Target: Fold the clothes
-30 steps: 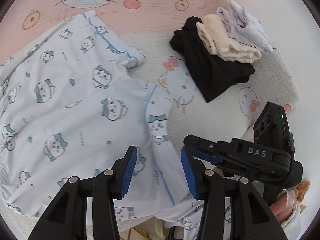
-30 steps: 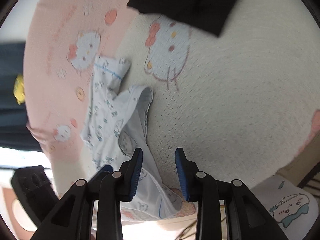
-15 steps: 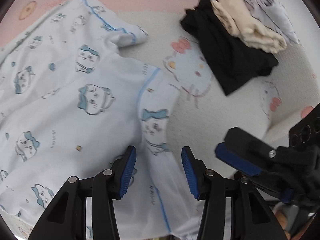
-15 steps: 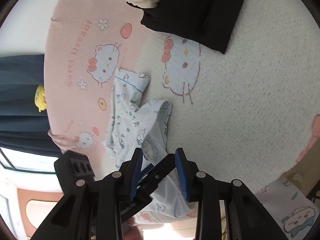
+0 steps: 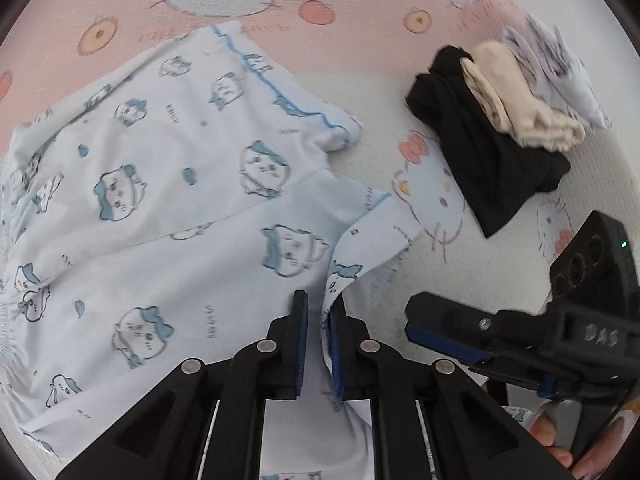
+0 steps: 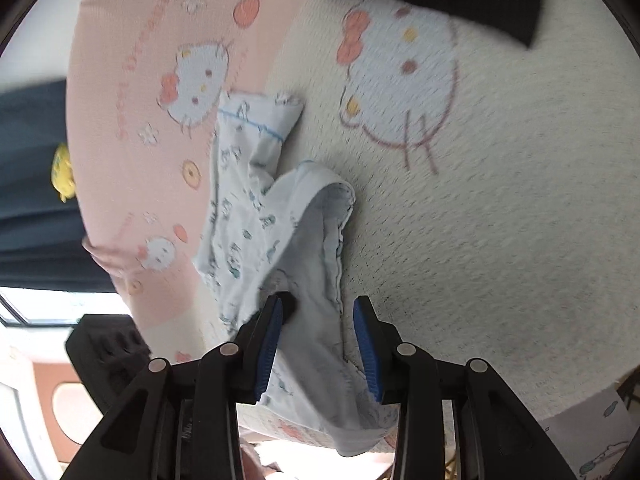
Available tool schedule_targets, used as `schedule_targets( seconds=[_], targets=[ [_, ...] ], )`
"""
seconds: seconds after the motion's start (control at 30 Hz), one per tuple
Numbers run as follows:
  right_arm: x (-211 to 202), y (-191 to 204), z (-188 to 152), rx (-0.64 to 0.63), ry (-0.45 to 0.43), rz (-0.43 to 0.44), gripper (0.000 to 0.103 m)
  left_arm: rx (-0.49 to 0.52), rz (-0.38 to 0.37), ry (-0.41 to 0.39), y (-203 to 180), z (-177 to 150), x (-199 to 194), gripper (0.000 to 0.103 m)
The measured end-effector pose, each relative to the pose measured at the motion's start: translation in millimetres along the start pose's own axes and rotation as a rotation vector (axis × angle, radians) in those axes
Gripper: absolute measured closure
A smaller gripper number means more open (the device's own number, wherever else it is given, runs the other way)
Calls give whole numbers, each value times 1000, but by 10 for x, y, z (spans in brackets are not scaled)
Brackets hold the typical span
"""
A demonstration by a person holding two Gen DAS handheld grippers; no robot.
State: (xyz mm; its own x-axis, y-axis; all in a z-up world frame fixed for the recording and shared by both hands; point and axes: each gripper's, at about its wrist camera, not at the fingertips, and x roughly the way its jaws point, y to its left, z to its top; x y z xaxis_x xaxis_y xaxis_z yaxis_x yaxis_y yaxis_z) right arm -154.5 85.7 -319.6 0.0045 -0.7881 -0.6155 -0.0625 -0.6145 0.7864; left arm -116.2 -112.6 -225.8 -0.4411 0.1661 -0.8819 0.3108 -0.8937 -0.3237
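A pale-blue printed garment point(image 5: 168, 208) w/ cartoon faces and blue piping is spread flat over a pink-and-cream cartoon-cat blanket point(image 5: 360, 4), filling the left and centre of the left wrist view. Its near hem is seen pinched between the blue pads of the left tool point(image 5: 318, 336), which is closed on the fabric; a fold is lifted there.

The right tool point(image 6: 318, 344) is seen w/ jaws opening; a strip of the same garment's edge lies between the pads, but contact w/ the pads can't be confirmed. In the left view it is seen just right of the left tool, w/ part of a hand point(image 5: 576, 452) under it.

Top right, well apart from the garment, a small pile is seen: a black piece point(image 5: 492, 160), a beige piece point(image 5: 516, 100) on top, a pale lilac piece point(image 5: 560, 68) beside it, blurred.
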Motion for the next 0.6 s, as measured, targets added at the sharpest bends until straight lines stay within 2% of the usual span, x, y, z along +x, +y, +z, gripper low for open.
schedule_targets(
  seconds=[0.27,0.47,0.6],
  targets=[
    [117,33,76,-9,-12,-49,67,7,21,-17,211,55,-55,99],
    [258,287,122,-205,-16,-92,67,-59,-12,-10,455,105,-88,99],
    [419,450,82,-307,18,-81,67,-88,-37,4,555,86,-58,99]
  ],
)
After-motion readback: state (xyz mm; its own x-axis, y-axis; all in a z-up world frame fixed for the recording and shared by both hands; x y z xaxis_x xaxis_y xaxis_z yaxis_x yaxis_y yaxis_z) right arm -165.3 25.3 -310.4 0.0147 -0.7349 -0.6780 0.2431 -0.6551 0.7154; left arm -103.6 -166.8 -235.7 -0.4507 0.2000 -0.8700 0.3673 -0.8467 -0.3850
